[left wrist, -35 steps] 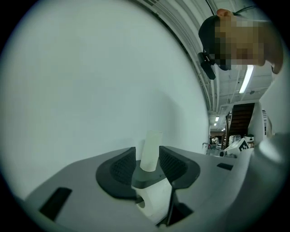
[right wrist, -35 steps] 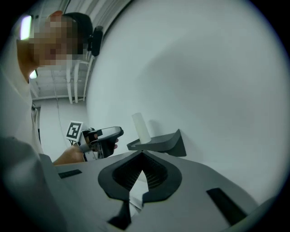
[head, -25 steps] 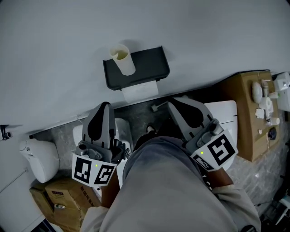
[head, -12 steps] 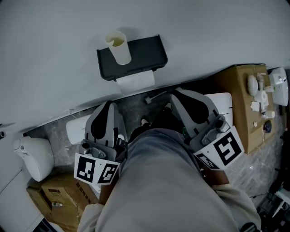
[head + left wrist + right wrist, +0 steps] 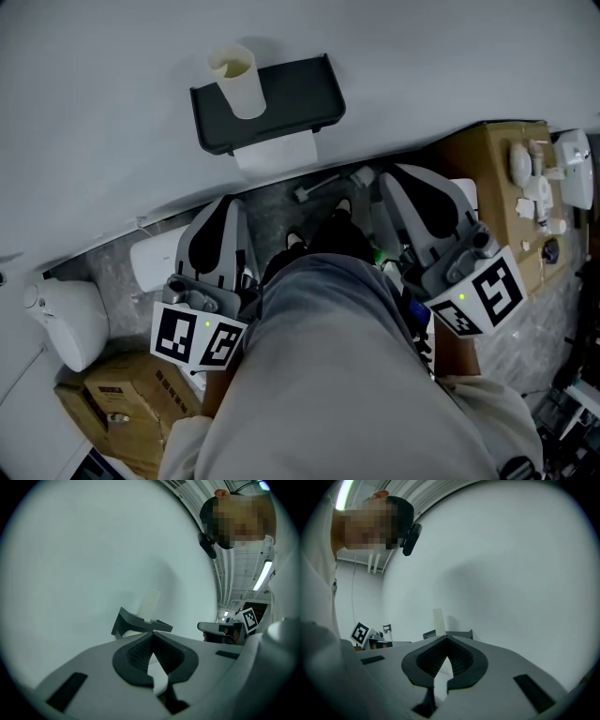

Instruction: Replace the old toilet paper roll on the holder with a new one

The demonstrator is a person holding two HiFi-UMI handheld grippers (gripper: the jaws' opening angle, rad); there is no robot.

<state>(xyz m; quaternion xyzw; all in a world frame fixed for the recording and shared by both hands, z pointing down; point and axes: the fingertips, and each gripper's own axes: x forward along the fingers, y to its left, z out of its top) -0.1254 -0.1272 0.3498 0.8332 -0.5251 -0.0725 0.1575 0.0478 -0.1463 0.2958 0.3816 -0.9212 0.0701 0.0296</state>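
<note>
Left tool (image 5: 230,204), right tool (image 5: 403,173) — both closed — held level toward holder (image 5: 281,98).

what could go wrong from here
The pale cylinder stands upright on the black holder, on its top shelf; a bump while reaching for the paper beneath could tip it off. The left tool and right tool are both shut and empty, so they must open before gripping anything.

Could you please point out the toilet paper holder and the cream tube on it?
toilet paper holder (image 5: 295,94), head view, its top shelf.
cream tube (image 5: 246,97), head view, its side wall.
</note>
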